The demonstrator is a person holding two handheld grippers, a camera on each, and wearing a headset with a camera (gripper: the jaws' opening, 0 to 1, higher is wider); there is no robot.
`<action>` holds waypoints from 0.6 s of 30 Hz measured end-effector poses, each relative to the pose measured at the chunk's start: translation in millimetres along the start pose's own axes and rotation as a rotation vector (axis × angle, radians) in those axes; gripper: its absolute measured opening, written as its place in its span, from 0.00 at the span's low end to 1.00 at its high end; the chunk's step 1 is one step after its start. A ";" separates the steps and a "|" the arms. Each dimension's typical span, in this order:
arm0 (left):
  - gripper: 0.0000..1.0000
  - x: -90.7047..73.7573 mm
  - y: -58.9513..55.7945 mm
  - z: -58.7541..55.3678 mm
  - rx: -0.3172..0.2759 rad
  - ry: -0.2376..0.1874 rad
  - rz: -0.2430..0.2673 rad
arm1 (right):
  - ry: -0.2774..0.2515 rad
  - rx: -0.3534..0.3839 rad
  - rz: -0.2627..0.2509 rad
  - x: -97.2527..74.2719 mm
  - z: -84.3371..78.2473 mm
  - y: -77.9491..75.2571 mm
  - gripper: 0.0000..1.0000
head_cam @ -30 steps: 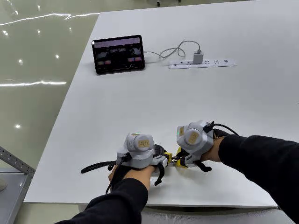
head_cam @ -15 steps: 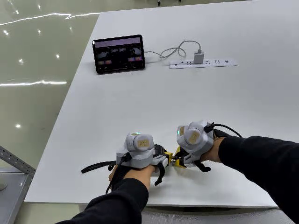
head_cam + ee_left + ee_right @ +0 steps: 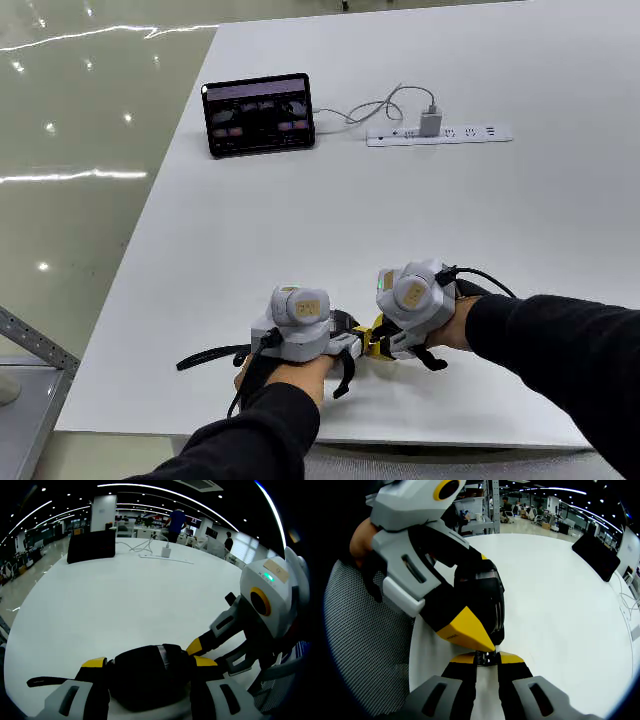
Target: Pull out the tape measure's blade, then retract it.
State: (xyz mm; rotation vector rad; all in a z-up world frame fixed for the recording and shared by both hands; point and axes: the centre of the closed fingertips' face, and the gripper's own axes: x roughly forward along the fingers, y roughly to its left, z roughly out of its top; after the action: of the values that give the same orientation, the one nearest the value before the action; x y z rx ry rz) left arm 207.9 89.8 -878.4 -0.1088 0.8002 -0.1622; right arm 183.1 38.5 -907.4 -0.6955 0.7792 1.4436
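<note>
Left gripper point(image 3: 150, 664) clamps tape measure point(image 3: 145, 682) (right gripper point(image 3: 488, 660) pinches hook point(image 3: 482, 656)).

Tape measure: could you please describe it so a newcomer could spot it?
On the white table's near edge, the left tongs meet the right tongs. Clamped in the left ones is the tape measure: a rounded black case, unlike the flat tablet and white power strip far behind.

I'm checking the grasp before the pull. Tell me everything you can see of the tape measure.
The tape measure is a compact, rounded black case with a silvery band, plastic by its look. It sits near the front edge of the white table, clamped between the yellow-tipped jaws of the left gripper. The right gripper pinches the small metal blade end at the case mouth. Hardly any blade is out.
</note>
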 end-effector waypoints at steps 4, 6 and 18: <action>0.61 -0.5 -0.4 0.2 0.000 0.000 -0.001 | -0.005 0.001 0.001 0.8 1.2 -0.3 0.11; 0.61 -1.2 -0.6 0.1 -0.002 0.000 -0.001 | -0.010 0.011 -0.001 0.6 1.4 -0.6 0.12; 0.61 -0.9 0.3 0.6 -0.017 -0.005 -0.001 | -0.047 -0.004 -0.024 -3.6 -3.2 -2.3 0.12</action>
State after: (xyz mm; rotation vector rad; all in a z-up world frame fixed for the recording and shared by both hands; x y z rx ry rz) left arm 207.7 90.3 -877.4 -0.1251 0.7967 -0.1559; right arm 185.3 33.7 -906.5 -0.6693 0.7300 1.4353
